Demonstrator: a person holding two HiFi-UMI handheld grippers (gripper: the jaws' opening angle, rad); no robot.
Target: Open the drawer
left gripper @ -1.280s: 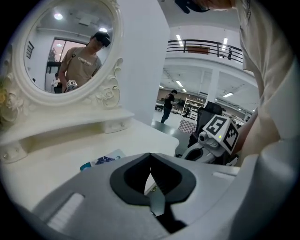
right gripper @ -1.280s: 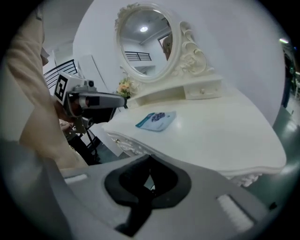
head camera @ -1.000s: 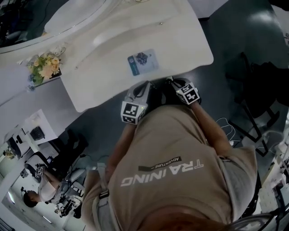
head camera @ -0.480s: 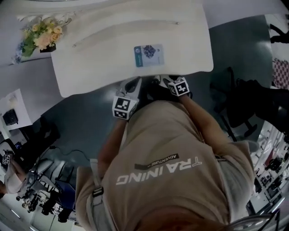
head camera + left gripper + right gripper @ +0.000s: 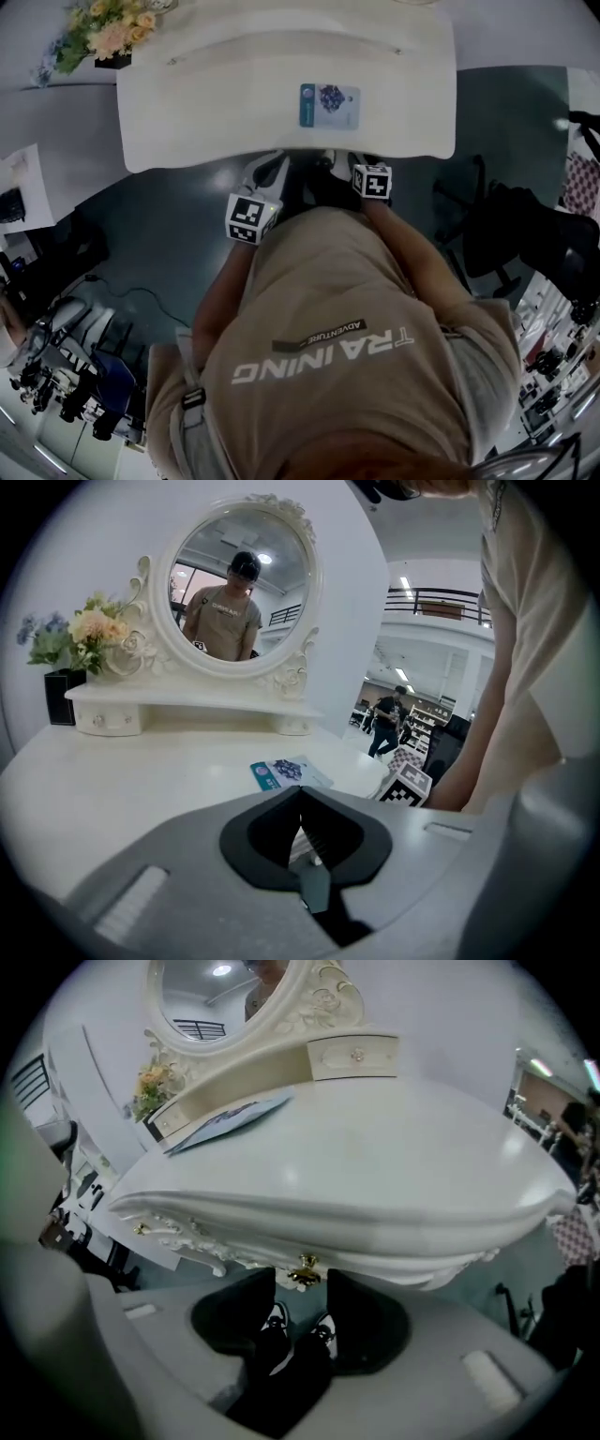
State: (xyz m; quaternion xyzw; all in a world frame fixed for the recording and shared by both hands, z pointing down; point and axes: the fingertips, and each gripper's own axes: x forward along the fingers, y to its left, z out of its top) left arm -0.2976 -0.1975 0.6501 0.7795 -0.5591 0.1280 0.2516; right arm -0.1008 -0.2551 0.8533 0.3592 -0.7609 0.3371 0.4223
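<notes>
Jaws have just been opening on the right hand-held gripper (image 5: 302,1285), spread wide with the gold knob (image 5: 302,1274) between the tips, low centre, not pinched. The drawer (image 5: 246,1258) looks shut under the worktop (image 5: 375,1157) edge, so the grab comes next. The left hand-held gripper (image 5: 300,803) is pressed together, empty.
</notes>
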